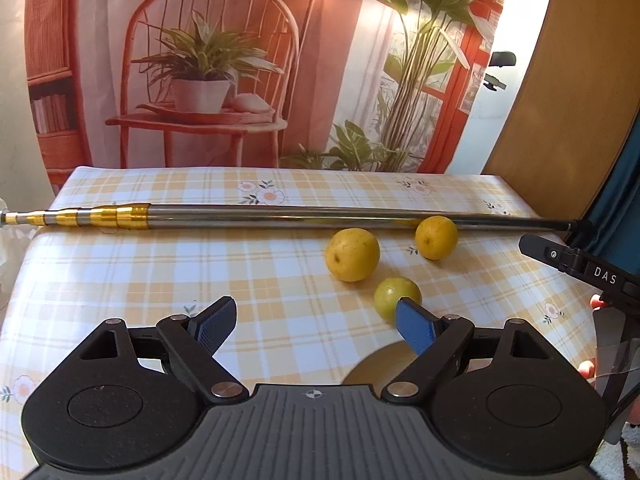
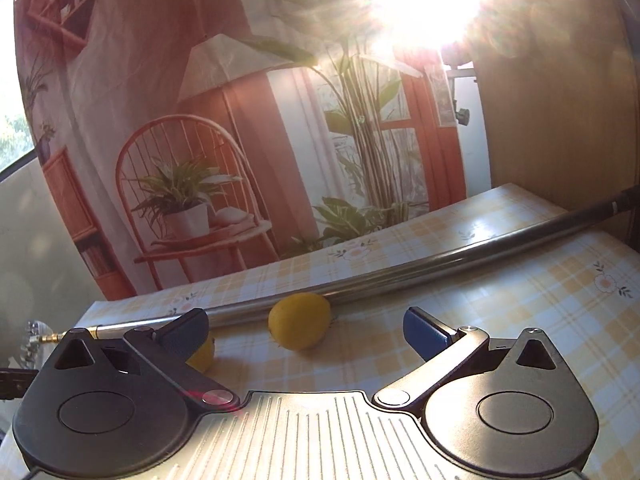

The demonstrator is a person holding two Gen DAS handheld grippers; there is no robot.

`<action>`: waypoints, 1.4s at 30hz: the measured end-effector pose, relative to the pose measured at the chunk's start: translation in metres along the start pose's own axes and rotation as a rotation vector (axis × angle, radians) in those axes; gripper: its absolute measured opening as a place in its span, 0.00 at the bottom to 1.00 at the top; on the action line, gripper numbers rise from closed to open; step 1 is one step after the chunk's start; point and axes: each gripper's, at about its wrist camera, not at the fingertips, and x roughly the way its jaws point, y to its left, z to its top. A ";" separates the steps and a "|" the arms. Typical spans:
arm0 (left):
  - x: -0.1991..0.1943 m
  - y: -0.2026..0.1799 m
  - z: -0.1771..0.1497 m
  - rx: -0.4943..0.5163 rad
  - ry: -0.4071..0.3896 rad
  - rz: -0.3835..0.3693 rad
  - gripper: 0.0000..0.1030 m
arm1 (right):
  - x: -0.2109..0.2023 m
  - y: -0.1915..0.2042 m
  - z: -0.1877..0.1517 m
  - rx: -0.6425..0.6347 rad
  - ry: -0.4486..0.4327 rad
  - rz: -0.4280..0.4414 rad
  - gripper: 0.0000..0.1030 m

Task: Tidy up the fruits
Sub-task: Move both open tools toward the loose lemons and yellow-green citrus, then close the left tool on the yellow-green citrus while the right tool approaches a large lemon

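Three yellow fruits lie loose on a checked table [image 1: 200, 264] in front of a long metal pole [image 1: 280, 216] that runs across the frame from left to right; in the left wrist view the left hand-held gripper [image 1: 316, 326] stands wide open and holds nothing, its right pad just in front of the nearest fruit [image 1: 394, 296], which sits lower right of centre; a larger fruit [image 1: 352, 254] lies beyond it and to the left, and a third fruit [image 1: 436, 237] rests farther right, against the pole; in the right wrist view the right hand-held gripper [image 2: 306, 330] is likewise spread wide and empty, with one fruit [image 2: 300, 320] at centre frame almost squarely between its pads and just ahead, its back touching the pole, while a second [image 2: 204, 354] peeks out behind the left pad; the fruits are round with no marked long axis, so approach angle matters little; the right-hand tool appears better lined up for a grasp, needing only a short push forward, though the pole close behind leaves little room; no bowl or basket is visible.
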 end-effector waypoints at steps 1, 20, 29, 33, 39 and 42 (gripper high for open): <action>0.006 -0.002 0.002 -0.005 0.009 -0.004 0.86 | 0.001 -0.002 0.000 0.016 -0.003 0.009 1.00; 0.110 -0.047 0.012 -0.027 0.187 -0.127 0.68 | 0.051 -0.031 -0.009 -0.098 0.151 0.038 1.00; 0.127 -0.054 0.012 -0.021 0.212 -0.116 0.61 | 0.070 -0.040 -0.025 -0.074 0.174 0.052 1.00; 0.132 -0.053 0.010 -0.015 0.225 -0.101 0.55 | 0.071 -0.045 -0.026 -0.042 0.181 0.075 1.00; 0.131 -0.055 0.008 0.006 0.211 -0.099 0.48 | 0.075 -0.047 -0.028 -0.021 0.213 0.113 1.00; 0.125 -0.056 0.003 0.031 0.196 -0.090 0.48 | 0.074 -0.048 -0.029 -0.015 0.215 0.116 1.00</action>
